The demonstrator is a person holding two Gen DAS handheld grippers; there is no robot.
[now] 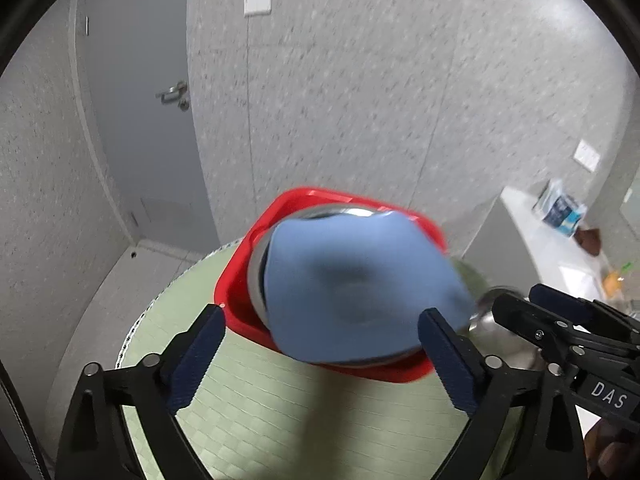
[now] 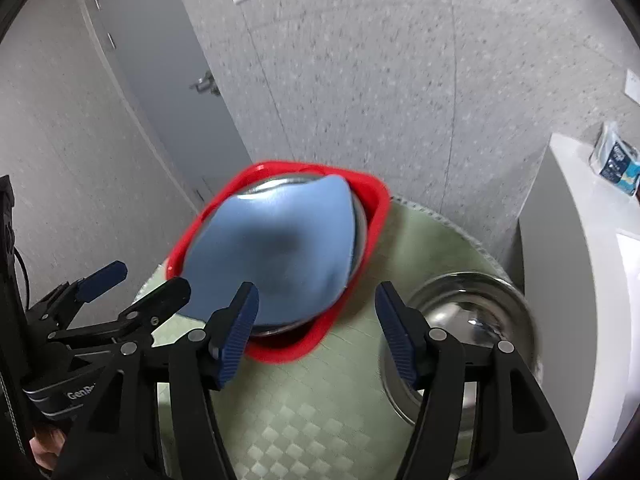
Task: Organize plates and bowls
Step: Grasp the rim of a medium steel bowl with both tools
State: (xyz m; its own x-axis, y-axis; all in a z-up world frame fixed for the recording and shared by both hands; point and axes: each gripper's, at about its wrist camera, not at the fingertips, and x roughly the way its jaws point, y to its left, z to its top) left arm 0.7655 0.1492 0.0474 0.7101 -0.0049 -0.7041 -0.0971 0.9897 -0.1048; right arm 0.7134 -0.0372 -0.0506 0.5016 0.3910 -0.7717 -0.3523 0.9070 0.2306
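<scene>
Left wrist view: the blue plate is smeared by blur, so its rim and tilt are hard to read; it lies on a steel bowl of which only a sliver of rim shows, both inside the red tray on the green checked table mat. The left gripper stands wide open and holds nothing, its fingers either side of the tray's near edge. The right gripper enters from the right and covers most of a second steel bowl.

Right wrist view: the same plate is again blurred, hiding most of the bowl beneath it in the tray. The right gripper is wide open and empty, one finger overlapping the tray's near edge, the other in front of the separate steel bowl just beside the tray. The left gripper shows at the left edge, open. A white counter with a packet stands to the right, cut off by the lens edge
</scene>
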